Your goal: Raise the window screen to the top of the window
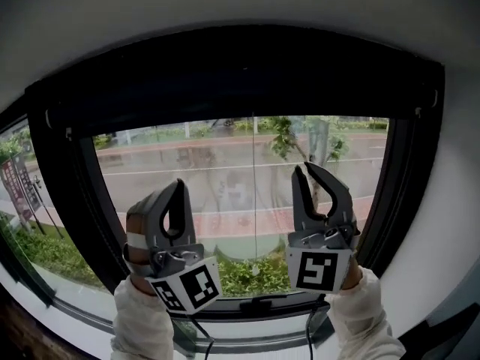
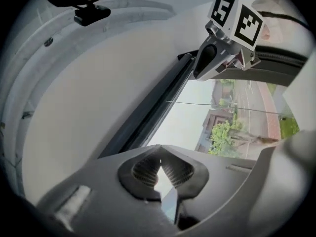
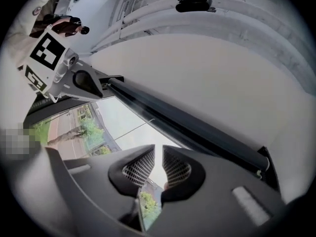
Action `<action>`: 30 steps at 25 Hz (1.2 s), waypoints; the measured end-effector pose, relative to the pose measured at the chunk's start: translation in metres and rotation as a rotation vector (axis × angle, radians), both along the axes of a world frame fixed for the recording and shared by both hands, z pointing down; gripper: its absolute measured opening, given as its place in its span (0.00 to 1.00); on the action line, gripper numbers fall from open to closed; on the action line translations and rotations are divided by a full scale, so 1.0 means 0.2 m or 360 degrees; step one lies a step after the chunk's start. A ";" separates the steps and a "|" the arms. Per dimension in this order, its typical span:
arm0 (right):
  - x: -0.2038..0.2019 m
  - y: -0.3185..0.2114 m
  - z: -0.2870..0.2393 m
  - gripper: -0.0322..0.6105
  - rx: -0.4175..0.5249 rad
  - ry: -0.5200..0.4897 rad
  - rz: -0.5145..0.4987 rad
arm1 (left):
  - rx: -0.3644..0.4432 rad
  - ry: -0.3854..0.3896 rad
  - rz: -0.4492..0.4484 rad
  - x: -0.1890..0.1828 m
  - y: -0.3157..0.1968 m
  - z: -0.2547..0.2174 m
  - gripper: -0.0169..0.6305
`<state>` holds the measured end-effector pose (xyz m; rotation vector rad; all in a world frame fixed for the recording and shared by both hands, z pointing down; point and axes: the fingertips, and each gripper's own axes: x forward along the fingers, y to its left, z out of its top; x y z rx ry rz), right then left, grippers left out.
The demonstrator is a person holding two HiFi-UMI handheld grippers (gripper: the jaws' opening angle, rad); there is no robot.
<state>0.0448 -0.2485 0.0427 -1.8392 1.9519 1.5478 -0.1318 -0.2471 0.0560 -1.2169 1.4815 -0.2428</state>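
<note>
In the head view the dark window screen (image 1: pixel 240 81) is a wide band across the top of the black-framed window (image 1: pixel 82 193), its lower edge well above both grippers. My left gripper (image 1: pixel 180 183) points up in front of the glass at lower left. Its pads (image 2: pixel 148 168) meet at the tips with nothing between them. My right gripper (image 1: pixel 306 168) is raised at lower right. A narrow gap shows between its pads (image 3: pixel 140 169), with only sky in it. Neither gripper touches the screen. The dark top rail (image 2: pixel 148 117) (image 3: pixel 187 127) runs above the jaws.
White wall (image 1: pixel 442 223) flanks the window and a white ceiling (image 1: pixel 225 6) lies above it. A small dark handle (image 1: pixel 262 304) sits on the bottom frame, between the person's sleeves (image 1: pixel 142 321). A black mount (image 3: pixel 192 4) hangs from the ceiling. Street and trees lie outside.
</note>
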 end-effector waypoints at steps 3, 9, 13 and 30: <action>-0.01 0.04 0.19 0.06 -0.0117 -0.0065 0.0016 | -0.0199 0.0178 0.0157 -0.08 0.04 0.27 0.03; -0.11 0.16 0.70 0.06 -0.0592 -0.0419 -0.0236 | -0.0659 0.0460 0.0400 -0.20 0.13 0.82 0.03; -0.26 0.30 1.27 0.06 -0.1090 -0.0563 -0.0428 | -0.1126 0.0775 0.0482 -0.25 0.25 1.44 0.03; -0.05 1.90 2.24 0.06 -0.1779 -0.0956 -0.0582 | -0.1582 0.1236 0.0486 0.03 1.85 2.18 0.03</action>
